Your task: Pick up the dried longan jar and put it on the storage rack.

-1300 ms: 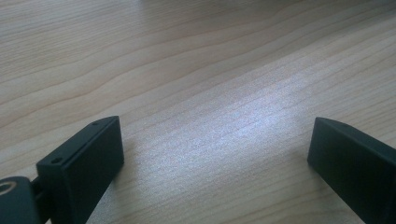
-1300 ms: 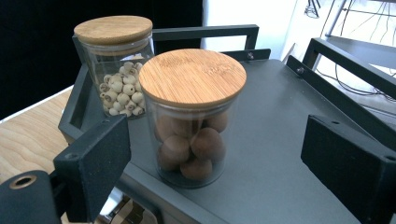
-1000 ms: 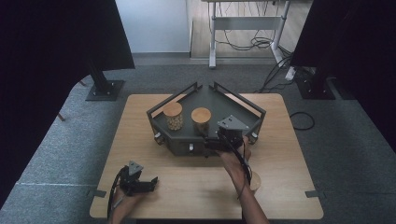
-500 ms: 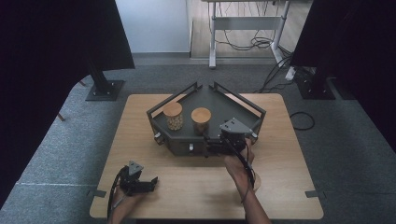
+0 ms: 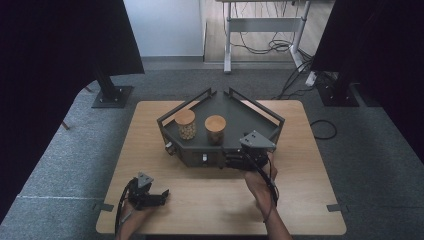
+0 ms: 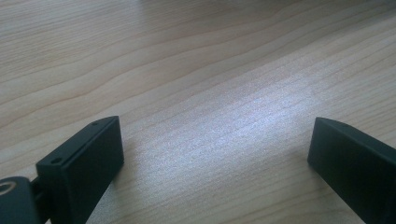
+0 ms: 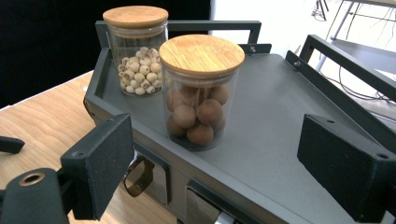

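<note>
Right gripper (image 5: 235, 161) at front edge of dark tray (image 5: 250, 117), jaws apart and just been closing, nothing between them; jar of brown balls (image 7: 201, 93) stands on tray right ahead, jar of pale beads (image 7: 136, 49) behind it. Left gripper (image 5: 159, 196) low over bare worktop (image 6: 196, 84), jaws wide apart

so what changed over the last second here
The right gripper eased slightly toward the person along the tray's front edge, its jaws closing a little with nothing between them. The left gripper, open on the table, and both jars stayed put.
</note>
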Tool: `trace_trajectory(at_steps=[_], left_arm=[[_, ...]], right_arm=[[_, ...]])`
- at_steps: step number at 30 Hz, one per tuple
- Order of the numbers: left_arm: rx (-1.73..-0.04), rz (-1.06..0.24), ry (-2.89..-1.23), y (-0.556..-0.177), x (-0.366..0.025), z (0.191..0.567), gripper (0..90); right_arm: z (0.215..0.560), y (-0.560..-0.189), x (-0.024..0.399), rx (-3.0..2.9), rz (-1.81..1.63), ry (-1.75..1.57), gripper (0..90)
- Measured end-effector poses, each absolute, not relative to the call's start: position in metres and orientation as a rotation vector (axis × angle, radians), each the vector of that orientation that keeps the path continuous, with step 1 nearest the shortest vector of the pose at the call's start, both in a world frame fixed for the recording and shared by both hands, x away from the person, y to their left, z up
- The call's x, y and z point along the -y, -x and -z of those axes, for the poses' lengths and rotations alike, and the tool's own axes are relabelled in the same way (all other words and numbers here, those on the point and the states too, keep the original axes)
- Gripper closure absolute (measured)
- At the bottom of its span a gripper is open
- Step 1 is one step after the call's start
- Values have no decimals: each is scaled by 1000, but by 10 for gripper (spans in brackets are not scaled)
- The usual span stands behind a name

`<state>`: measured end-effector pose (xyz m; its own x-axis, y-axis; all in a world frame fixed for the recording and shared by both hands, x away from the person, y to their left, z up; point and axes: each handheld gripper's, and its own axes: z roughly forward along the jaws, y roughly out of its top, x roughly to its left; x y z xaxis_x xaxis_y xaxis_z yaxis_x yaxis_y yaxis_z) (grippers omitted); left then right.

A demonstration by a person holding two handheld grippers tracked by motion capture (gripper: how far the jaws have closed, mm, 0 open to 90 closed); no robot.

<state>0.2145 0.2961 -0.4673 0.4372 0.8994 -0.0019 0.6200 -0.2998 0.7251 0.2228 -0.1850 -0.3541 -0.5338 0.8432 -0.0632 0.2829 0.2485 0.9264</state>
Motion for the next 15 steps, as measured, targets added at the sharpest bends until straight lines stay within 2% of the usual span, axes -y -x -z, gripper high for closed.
trace_trajectory(at_steps=[15], left_arm=[[-1273,-544,-2029,-214,-296,468,32]], right_arm=[[359,-209,201,-1945,-1272,-1034,104]])
